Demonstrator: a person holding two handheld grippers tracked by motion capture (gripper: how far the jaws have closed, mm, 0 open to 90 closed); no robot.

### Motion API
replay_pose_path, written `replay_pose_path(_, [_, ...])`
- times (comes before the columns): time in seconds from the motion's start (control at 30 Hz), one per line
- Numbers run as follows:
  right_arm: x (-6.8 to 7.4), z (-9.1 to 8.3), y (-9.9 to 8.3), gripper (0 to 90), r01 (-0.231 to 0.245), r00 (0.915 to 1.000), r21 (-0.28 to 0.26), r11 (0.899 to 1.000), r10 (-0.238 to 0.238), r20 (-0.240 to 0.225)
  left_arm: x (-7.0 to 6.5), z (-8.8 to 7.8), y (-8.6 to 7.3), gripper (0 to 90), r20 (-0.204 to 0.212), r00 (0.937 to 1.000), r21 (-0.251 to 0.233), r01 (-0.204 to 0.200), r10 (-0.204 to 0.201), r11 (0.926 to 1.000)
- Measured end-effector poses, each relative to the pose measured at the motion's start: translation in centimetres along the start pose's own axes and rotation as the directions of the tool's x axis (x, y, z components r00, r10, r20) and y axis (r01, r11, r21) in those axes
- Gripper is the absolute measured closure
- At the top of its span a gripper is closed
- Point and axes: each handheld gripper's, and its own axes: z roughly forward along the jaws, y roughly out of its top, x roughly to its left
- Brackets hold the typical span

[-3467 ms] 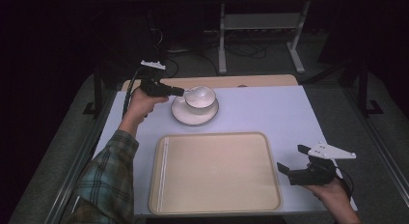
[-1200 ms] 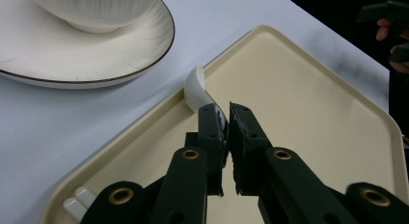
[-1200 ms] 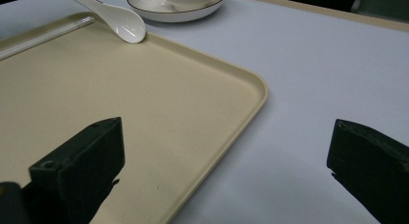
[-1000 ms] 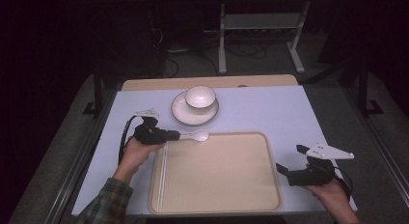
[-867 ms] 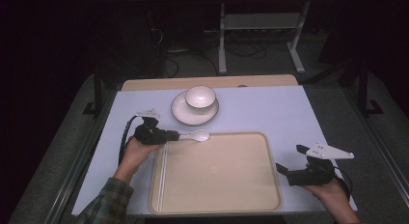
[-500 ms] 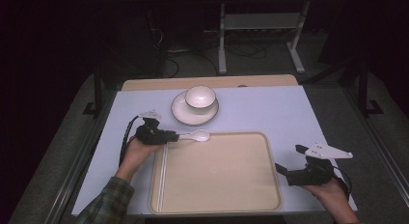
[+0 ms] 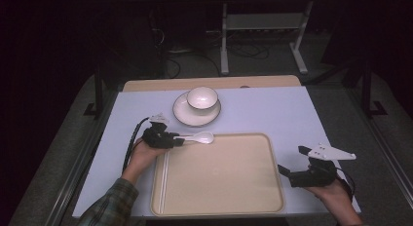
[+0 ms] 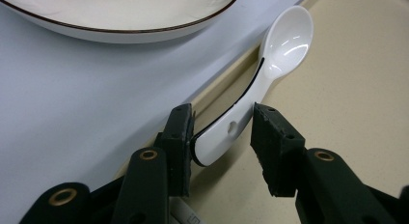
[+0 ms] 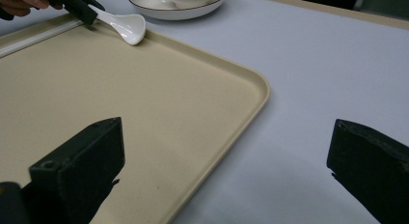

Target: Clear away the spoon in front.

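The left tool (image 7: pixel 176 140) has just been opening its jaws around the handle of the white spoon (image 8: pixel 264 84), and the left gripper view shows one pad still against the handle while the other stands off with a gap, so the spoon is between the jaws but no longer squeezed. The spoon lies at the far left corner of the beige tray (image 7: pixel 219 206), its bowl inside the tray and its handle crossing the raised rim toward the tabletop (image 7: pixel 272 109). That perch looks like the main risk: the handle rests on the rim rather than flat, so when the touching pad pulls away it could drag the handle, tip the spoon, or roll it off onto the tabletop. A withdrawal that swings sideways could also knock the bowl of the spoon, or brush the saucer (image 7: pixel 182 114) with its cup (image 7: pixel 202 98) just beyond. The right tool (image 7: pixel 297 175) hangs with jaws wide apart and nothing between them, over the tabletop by the tray's right edge, well away from the spoon.
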Motion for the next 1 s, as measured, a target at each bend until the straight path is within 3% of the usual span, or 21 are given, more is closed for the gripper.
replay_pose_path(0.47, [0.0,0.0,0.0,0.0,0.002,1.0000,0.000,1.000,-0.002,-0.002,0.1,-0.3,0.0,58.2,-0.016,0.9999,-0.022,0.000,0.000,0.9997])
replay_pose_path(0.67, [0.1,0.1,0.1,0.0,0.005,1.0000,0.001,1.000,-0.005,-0.004,-0.5,-0.5,0.9,68.3,0.001,1.0000,-0.054,0.009,-0.009,0.9985])
replay_pose_path(0.9, [0.2,0.1,0.1,0.0,0.007,1.0000,0.003,1.000,-0.007,-0.004,-1.7,0.3,2.7,86.4,0.029,0.9992,-0.077,-0.026,0.028,0.9967])
replay_pose_path(1.0, [0.2,0.1,0.1,0.0,0.010,0.9999,0.005,1.000,-0.010,-0.005,-2.2,0.8,3.4,89.5,0.047,0.9981,-0.083,-0.035,0.039,0.9960])
